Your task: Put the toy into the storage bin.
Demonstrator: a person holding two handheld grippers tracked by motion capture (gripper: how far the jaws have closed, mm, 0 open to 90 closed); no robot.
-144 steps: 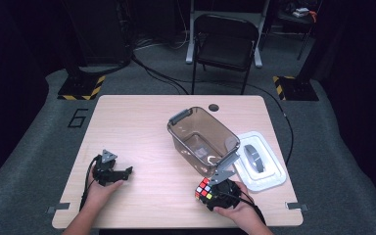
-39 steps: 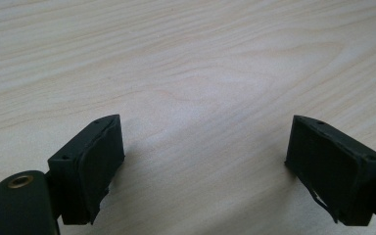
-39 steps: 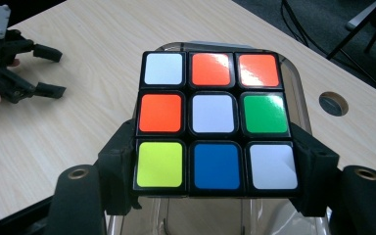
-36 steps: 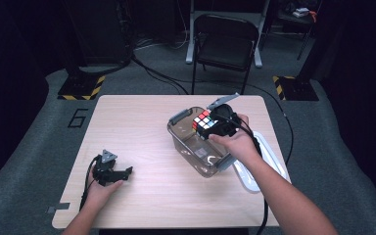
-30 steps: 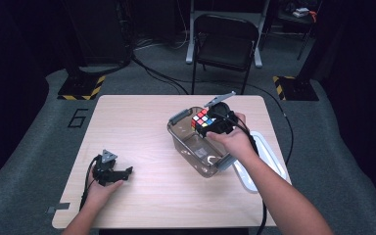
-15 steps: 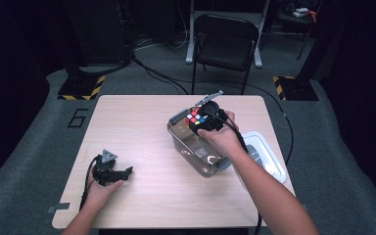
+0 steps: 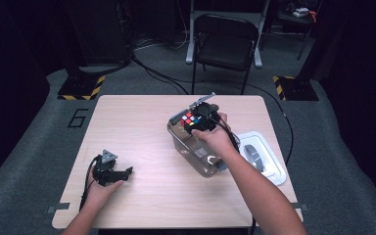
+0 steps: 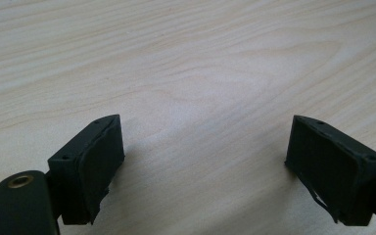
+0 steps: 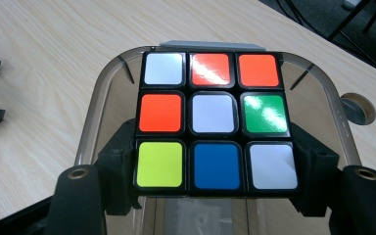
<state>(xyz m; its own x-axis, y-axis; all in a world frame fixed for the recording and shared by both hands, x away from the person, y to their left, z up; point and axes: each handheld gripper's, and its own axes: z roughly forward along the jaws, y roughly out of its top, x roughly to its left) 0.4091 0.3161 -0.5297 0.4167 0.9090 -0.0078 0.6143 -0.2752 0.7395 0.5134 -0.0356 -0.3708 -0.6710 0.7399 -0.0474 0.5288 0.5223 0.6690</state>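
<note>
A scrambled puzzle cube [image 9: 214,120] with white, orange, green, yellow and blue stickers is clamped between the jaws of my right gripper [image 9: 215,171]. It hangs over the far end of a clear plastic bin [image 7: 196,149]; the bin's rim [image 9: 333,112] curves around the cube in the right gripper view. From the high view the cube [image 7: 191,119] sits just above the bin's back edge, with the right gripper [image 7: 201,117] shut on it. My left gripper [image 7: 122,172] rests low on the table at the front left, its jaws wide apart with bare wood between the pads [image 8: 100,161].
The bin's white lid [image 7: 262,156] lies on the table to the right of the bin. A round grommet [image 9: 355,108] sits in the tabletop [image 7: 137,127] beyond the bin. A folding chair [image 7: 225,46] stands behind the table.
My right gripper has carried the cube from the front right of the table up over the bin, then leftward and lower toward the bin's far end. The left gripper has stayed put.
</note>
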